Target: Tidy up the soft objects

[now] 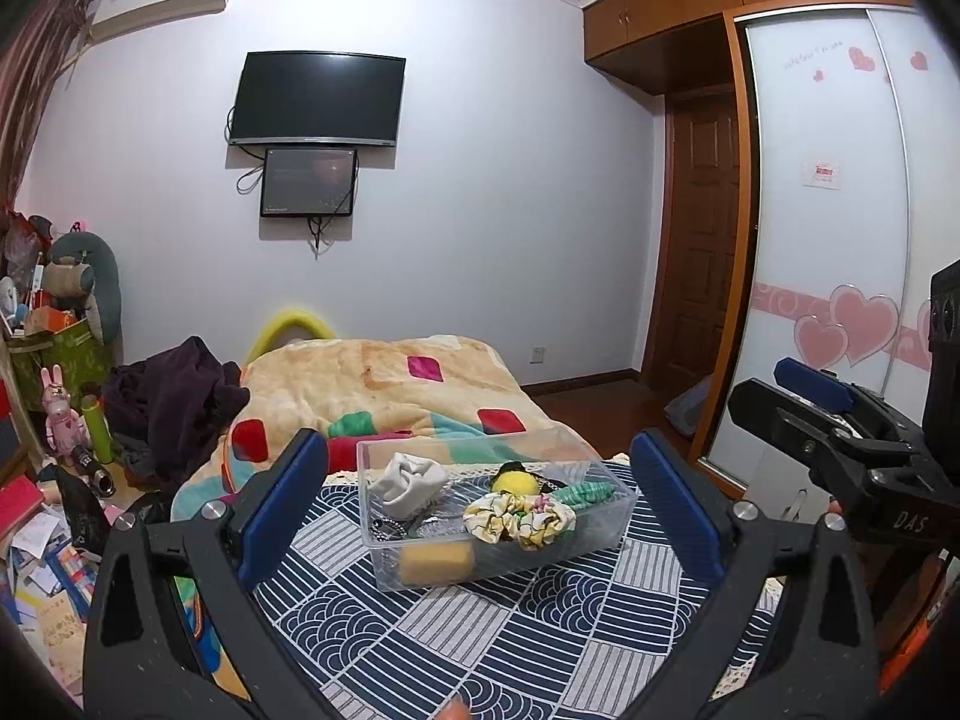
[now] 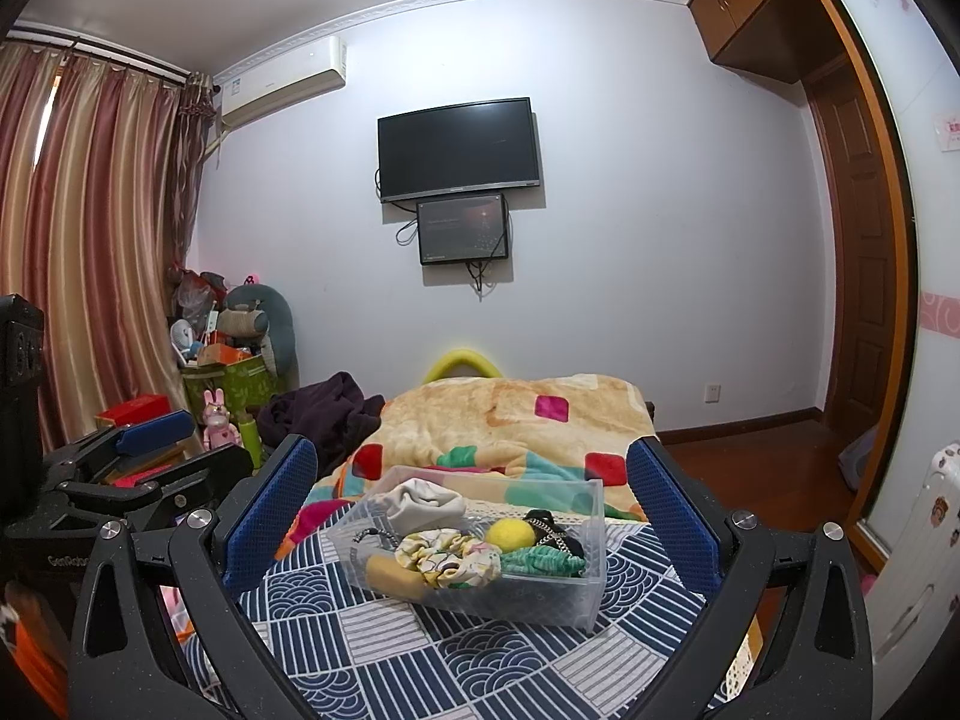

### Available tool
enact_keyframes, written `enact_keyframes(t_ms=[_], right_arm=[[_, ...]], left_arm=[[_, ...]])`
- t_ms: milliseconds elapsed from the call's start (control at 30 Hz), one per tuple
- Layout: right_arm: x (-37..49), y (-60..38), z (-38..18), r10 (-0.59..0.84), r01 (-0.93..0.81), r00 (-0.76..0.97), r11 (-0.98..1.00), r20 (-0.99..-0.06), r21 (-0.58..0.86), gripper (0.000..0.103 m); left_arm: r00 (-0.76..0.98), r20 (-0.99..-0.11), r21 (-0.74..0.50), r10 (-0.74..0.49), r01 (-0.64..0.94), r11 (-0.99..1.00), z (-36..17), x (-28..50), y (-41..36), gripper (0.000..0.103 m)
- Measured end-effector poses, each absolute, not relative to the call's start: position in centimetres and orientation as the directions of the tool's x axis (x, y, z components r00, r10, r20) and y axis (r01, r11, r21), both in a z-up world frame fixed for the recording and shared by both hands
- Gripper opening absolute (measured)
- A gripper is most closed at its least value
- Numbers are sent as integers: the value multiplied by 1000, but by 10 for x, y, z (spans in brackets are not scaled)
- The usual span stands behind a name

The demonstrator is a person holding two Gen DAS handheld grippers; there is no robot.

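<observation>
Soft items sat in clear bin (image 1: 564, 546) ahead between wide, empty jaws of left gripper (image 1: 480, 510) and right gripper (image 2: 474, 516); sorting looked nearly done.

Left hand-held gripper (image 1: 480, 501), right hand-held gripper (image 2: 471, 510): black frames, blue textured pads, silver screws; lettering possibly "DAS".

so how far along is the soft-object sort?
Looks done or nearly: scrunchie, yellow ball, sponge, white cloth and green band all sit in the clear bin. Left gripper and right gripper are open, holding nothing. No loose items visible on the patterned cloth.
</observation>
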State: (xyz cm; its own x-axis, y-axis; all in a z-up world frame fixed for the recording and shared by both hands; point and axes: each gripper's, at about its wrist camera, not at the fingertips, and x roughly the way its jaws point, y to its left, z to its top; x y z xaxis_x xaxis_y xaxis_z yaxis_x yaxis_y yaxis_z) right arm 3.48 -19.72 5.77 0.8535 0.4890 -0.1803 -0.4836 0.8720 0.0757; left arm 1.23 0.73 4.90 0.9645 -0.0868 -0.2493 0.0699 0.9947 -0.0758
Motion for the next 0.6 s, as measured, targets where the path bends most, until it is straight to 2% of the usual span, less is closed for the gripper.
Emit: enact_keyframes(t_ms=[600], right_arm=[[32,-196,61,493,-487,851,870,-184,77,103]], left_arm=[[963,-251,-74,-99,83,994,49,9,3,102]])
